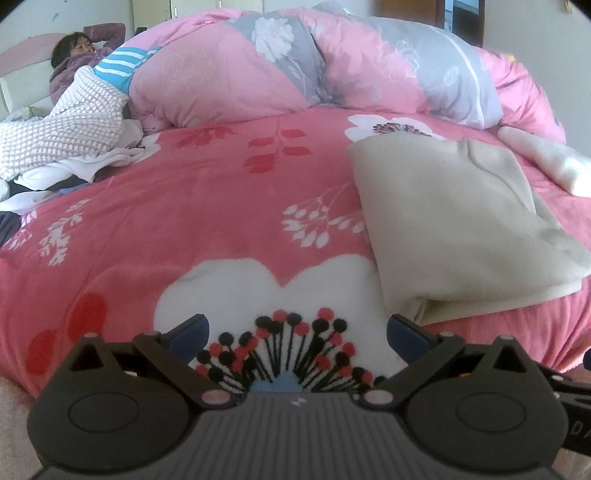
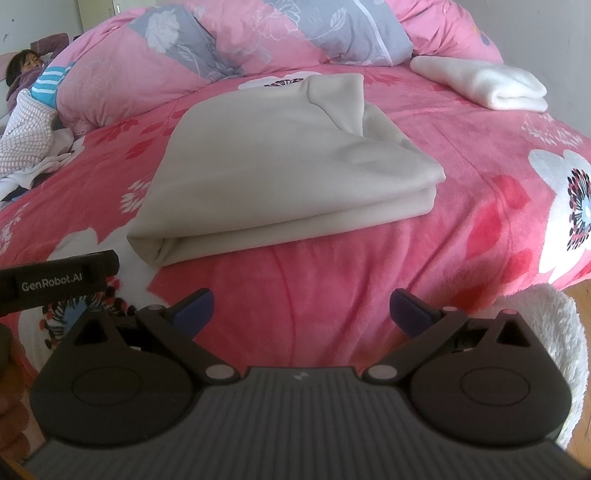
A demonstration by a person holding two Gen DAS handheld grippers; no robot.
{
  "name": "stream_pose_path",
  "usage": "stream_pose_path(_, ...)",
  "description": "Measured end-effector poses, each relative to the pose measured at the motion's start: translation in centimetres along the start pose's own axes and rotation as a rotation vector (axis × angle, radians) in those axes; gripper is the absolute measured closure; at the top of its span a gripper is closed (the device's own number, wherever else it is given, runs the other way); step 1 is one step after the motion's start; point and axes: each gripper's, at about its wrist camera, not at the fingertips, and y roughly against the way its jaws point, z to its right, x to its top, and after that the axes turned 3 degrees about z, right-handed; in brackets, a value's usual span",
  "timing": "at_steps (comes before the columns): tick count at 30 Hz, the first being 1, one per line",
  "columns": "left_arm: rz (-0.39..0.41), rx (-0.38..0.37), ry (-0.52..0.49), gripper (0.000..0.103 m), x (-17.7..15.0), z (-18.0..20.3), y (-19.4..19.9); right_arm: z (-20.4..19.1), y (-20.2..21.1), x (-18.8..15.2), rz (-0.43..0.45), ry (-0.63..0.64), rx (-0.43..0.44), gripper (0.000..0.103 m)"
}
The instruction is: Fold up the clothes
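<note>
At the bed's far left edge a person (image 1: 85,51) lies beside a heap of unfolded clothes (image 1: 62,147). Nearer, the left gripper (image 1: 297,328) hovers released and empty over the pink blanket (image 1: 184,221). Right of it, the beige garment (image 2: 280,162) lies folded at mid-bed, with the right gripper (image 2: 302,308) spread wide just short of its near edge. A folded white garment (image 2: 487,83) rests toward the far right corner. This fold looks finished; next likely means fetching another piece from the heap.

- Bed (image 2: 332,295) under pink floral blanket, bunched pink-grey quilt (image 1: 295,66) behind.
- Pale wall (image 2: 546,29) beyond.
- Wooden floor (image 2: 580,295) at right edge.
- Soft daylight.
</note>
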Motion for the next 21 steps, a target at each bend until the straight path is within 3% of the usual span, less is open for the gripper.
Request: stream_pose_path(21,0.011,-0.016,-0.037,0.000,0.2,1.5,-0.4,1.2,-0.3,0.0,0.004,-0.033,-0.007,0.001)
